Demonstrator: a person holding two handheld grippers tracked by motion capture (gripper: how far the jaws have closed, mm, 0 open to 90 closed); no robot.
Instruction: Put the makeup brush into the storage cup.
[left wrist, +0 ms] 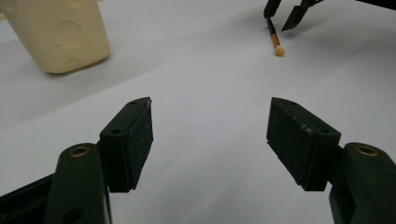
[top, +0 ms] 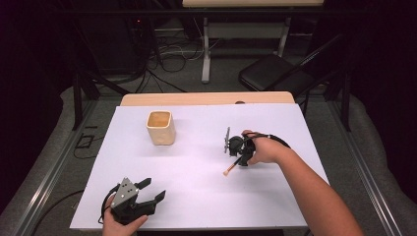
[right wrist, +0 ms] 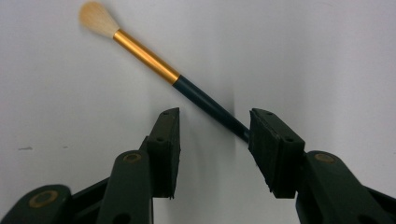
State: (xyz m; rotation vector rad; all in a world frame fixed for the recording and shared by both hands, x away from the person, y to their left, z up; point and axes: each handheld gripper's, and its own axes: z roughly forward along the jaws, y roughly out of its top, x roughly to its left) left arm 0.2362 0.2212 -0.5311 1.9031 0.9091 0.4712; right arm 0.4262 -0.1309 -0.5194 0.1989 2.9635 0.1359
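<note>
Right now I have the right gripper down on the white sheet, right of the middle of the table, with the hand behind it. In the right gripper view its jaws stand partly apart and straddle the dark end of the brush; the handle runs slantwise through the gap, passing just at the inner edge of the right pad, while the left pad is clear of it. I can't tell whether that right pad actually touches the handle, but the jaws are not clamped on it. The brush lies flat on the sheet, its pale tuft pointing toward the near left in the high view, gold ferrule behind it.

My left gripper rests at the near left corner of the sheet, jaws wide apart with bare sheet between them. From its own camera I see the cream cup to the far left, upright, and the brush tip further off at the right. The cup stands well apart from the brush.
</note>
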